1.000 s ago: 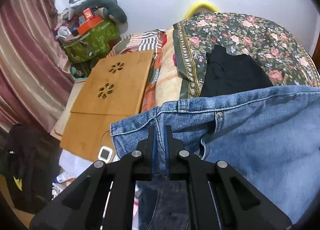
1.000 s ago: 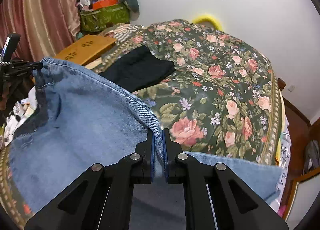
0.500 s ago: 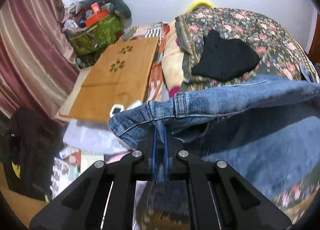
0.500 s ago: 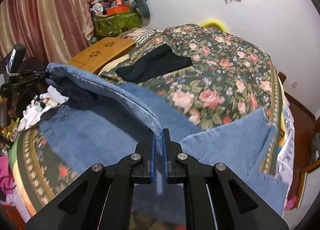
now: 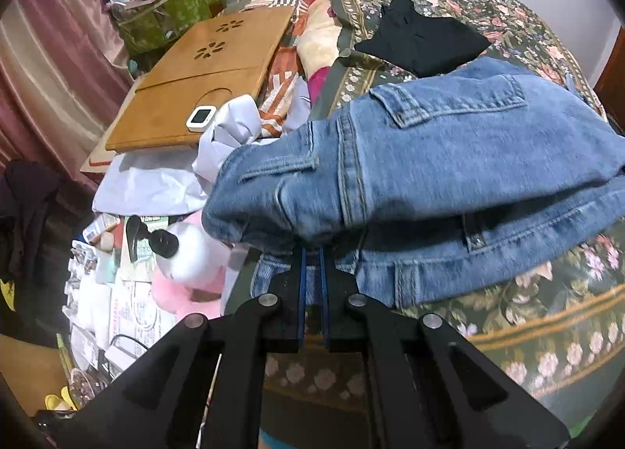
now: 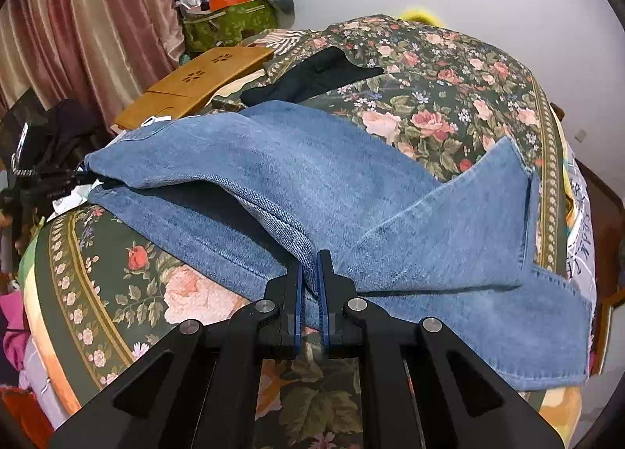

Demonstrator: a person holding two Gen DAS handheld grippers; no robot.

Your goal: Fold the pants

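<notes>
The bed (image 6: 449,70), under its dark floral cover, carries everything here, and across it lie the blue jeans (image 6: 297,160), one half folded over the other lengthwise. In the right wrist view the upper layer arches up off the lower one along the near edge, with a dark gap between them toward the waist end. The two leg ends fan apart at the far right, one hem resting flat, the other angled up above it.

The left wrist view gives the waist end: a flapped back pocket (image 5: 453,101), a belt loop, heavy seams, and the waistband of the lower layer showing beneath the bunched top layer. That view alone shows the clutter beside the bed, namely a wooden lap table (image 5: 203,74), white crumpled cloth (image 5: 234,125) and a pink and white plush toy (image 5: 191,257).

Beyond the jeans sits a folded black garment (image 6: 312,74), seen in both views, apart from the denim.

The left claw (image 5: 311,253) is closed down on the fabric at the waist edge. The right claw (image 6: 308,265) is pinched tight on the folded edge of the jeans, mid-leg.
</notes>
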